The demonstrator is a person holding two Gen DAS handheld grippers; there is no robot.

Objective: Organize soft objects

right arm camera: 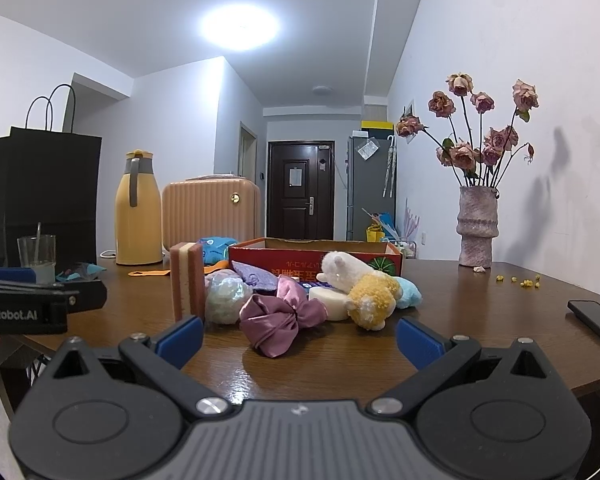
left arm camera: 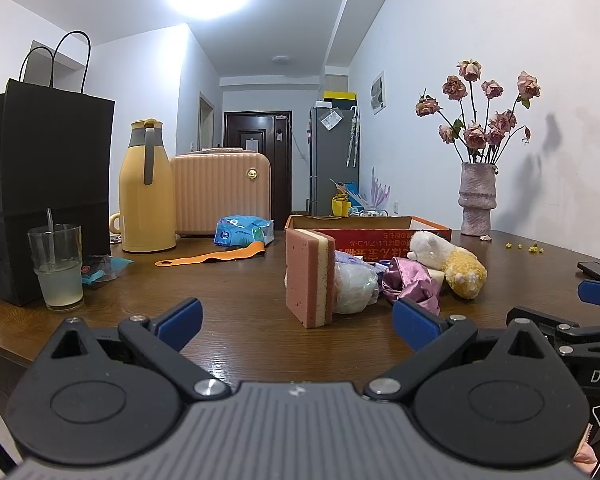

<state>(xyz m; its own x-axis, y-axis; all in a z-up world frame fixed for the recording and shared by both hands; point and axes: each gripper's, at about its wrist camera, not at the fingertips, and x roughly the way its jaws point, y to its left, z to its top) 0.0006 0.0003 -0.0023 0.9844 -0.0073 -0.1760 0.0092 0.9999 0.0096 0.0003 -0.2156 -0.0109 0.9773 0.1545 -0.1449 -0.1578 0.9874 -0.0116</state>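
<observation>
Soft objects (left arm camera: pixel 384 276) crowd the wooden table (left arm camera: pixel 240 280) before an open cardboard box (left arm camera: pixel 364 229); from the left wrist, the left gripper (left arm camera: pixel 298 320) hovers empty, fingers spread, facing an upright sponge (left arm camera: pixel 309 278). From the right wrist, the right gripper (right arm camera: pixel 298 340), likewise agape, faces a satin bow (right arm camera: pixel 280 314); pinching its knot should lift it cleanly.

Pink-and-cream sponge (right arm camera: pixel 187 280) standing on edge, pale mesh pouf (right arm camera: pixel 225 300) touching it, mauve satin bow (right arm camera: pixel 283 316) in front, lilac cloth (right arm camera: pixel 256 276) behind, white-and-yellow plush (right arm camera: pixel 360 284) lying over a white foam round (right arm camera: pixel 329 300) – pale blue plush (right arm camera: pixel 410 294) beside, open red cardboard box (right arm camera: pixel 316 258) just behind.
</observation>
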